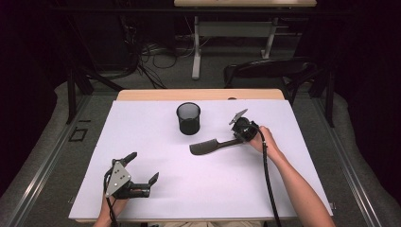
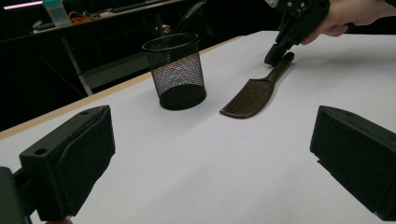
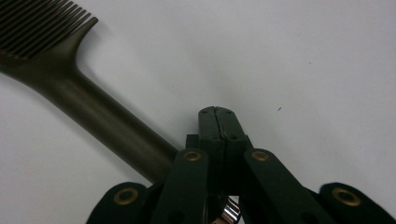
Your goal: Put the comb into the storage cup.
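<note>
Right gripper view, dark slotted spatula (image 3: pixel 70 88) lying flat, right gripper (image 3: pixel 217 122) jaws pressed together, seemingly empty, left gripper (image 2: pixel 210 154) spread.

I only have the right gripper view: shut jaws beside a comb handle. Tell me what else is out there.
Observer: A black mesh cup stands upright beyond the comb in the high view, apart from it.
Operator: Report the left gripper.
Observer: The left gripper is near the front edge of the table, jaws open, nothing between them.
Operator: Give me the comb's lie.
Observer: Its toothed end lies toward the left gripper's side, its handle end at the right gripper.
</note>
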